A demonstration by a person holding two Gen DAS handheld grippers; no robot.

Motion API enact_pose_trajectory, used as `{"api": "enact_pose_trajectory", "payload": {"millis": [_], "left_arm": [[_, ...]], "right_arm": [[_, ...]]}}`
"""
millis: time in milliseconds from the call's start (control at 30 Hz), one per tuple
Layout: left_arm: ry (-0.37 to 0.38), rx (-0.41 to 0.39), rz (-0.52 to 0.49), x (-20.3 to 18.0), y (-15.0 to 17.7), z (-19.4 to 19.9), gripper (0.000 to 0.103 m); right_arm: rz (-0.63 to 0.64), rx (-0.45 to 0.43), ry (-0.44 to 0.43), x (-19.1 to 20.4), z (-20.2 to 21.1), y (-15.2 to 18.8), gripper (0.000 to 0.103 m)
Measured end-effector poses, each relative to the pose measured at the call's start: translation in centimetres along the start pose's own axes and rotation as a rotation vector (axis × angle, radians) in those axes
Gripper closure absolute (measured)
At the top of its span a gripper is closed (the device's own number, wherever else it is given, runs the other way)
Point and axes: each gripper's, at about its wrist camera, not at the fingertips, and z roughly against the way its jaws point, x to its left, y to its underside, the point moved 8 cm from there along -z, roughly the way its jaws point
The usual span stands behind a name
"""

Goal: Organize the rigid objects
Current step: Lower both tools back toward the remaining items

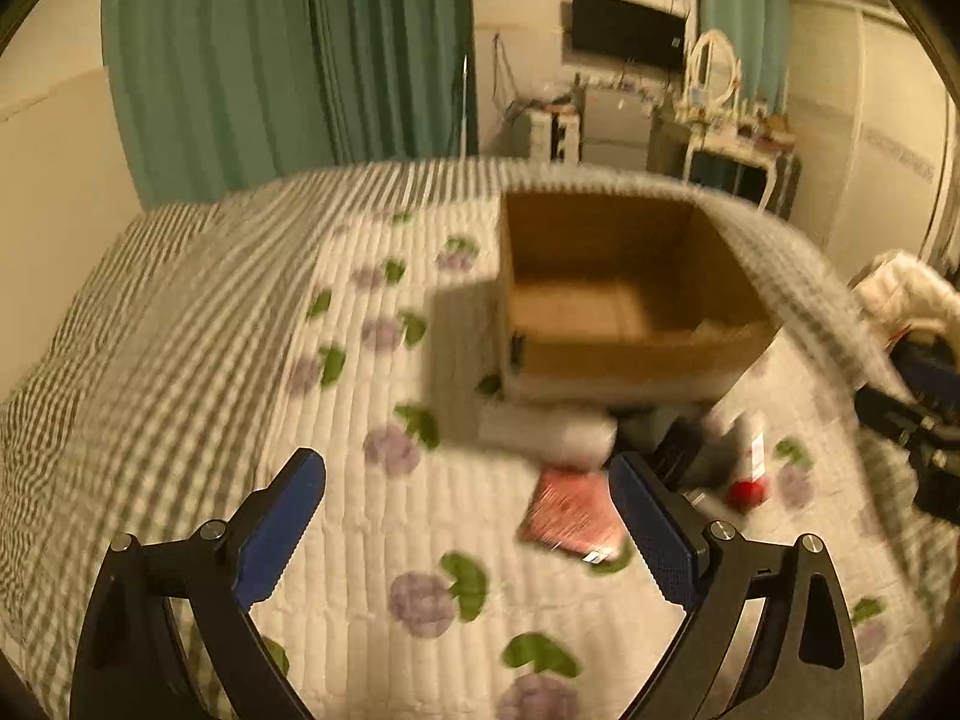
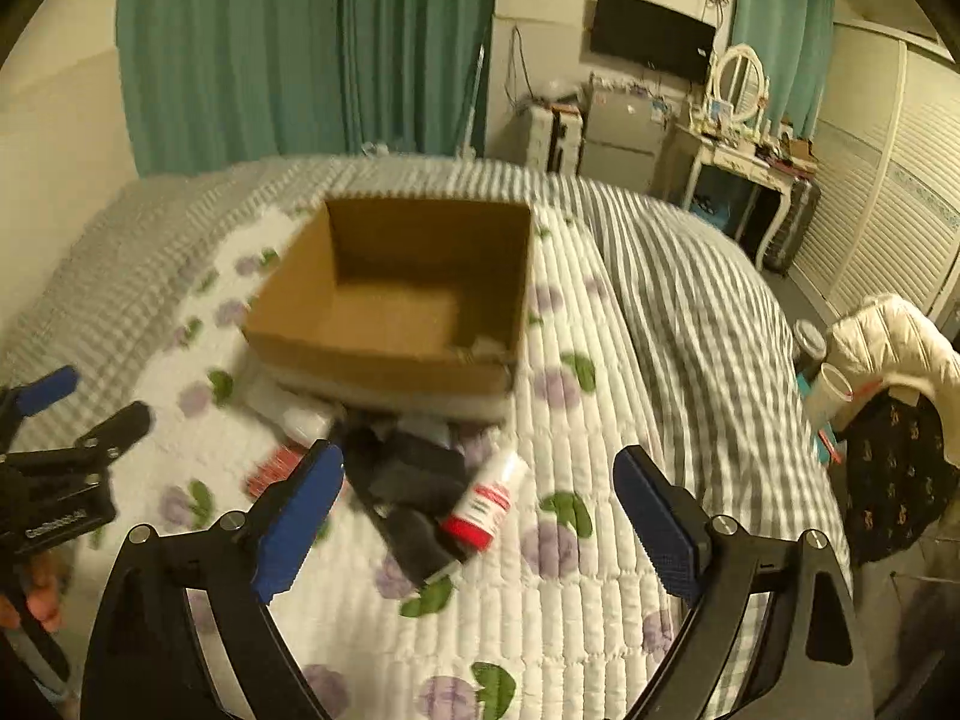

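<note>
Cataloguing items on bed, both wrist views, some motion blur.

Surface: quilted bedspread (image 2: 576, 618), white w/ purple flowers and green leaves; grey-striped blanket (image 2: 690, 300) along far and right sides.

Box: open cardboard box (image 2: 396, 294) resting on bedspread, flaps not seen, inside mostly bare; something small and pale in its near right corner, too blurred to ID.

Pile: loose objs grouped just in front of box's near wall.

Item 1: white bottle (image 2: 489, 498) w/ red cap and red label, lying on its side, cap end toward camera, touching dark items at its left.

Item 2: dark objs (image 2: 414, 480), black/grey, overlapping; exact type can't tell.

Item 3: red flat pack (image 1: 570, 516), lying flat on bedspread, left of dark objs, partly behind right finger in left wrist view.

Item 4: white cylinder (image 1: 552, 426), blurred, lying close to box front.

L tool: left gripper (image 1: 468, 516), jaws wide apart, nothing between them, above bedspread near the pile; also seen at left edge of right wrist view.

R tool: right gripper (image 2: 480, 510), jaws wide apart, holding nothing; bottle and dark objs sit between fingers in view, no contact seen.

Bkgd: teal curtains (image 2: 300, 48), wall TV (image 2: 651, 33), dressing table w/ mirror (image 2: 741, 84).
</note>
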Motion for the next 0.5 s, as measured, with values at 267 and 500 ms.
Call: {"api": "enact_pose_trajectory", "payload": {"millis": [267,500], "left_arm": [[0.0,0.106,0.029,0.5,4.9,-5.5,0.006],[0.014,0.131,0.033,-0.5,5.2,-7.5,0.006]], "right_arm": [[-0.077,0.145,0.031,-1.6,-7.9,4.2,0.011],[-0.118,0.227,0.023,-2.2,-12.6,6.1,0.011]]}}
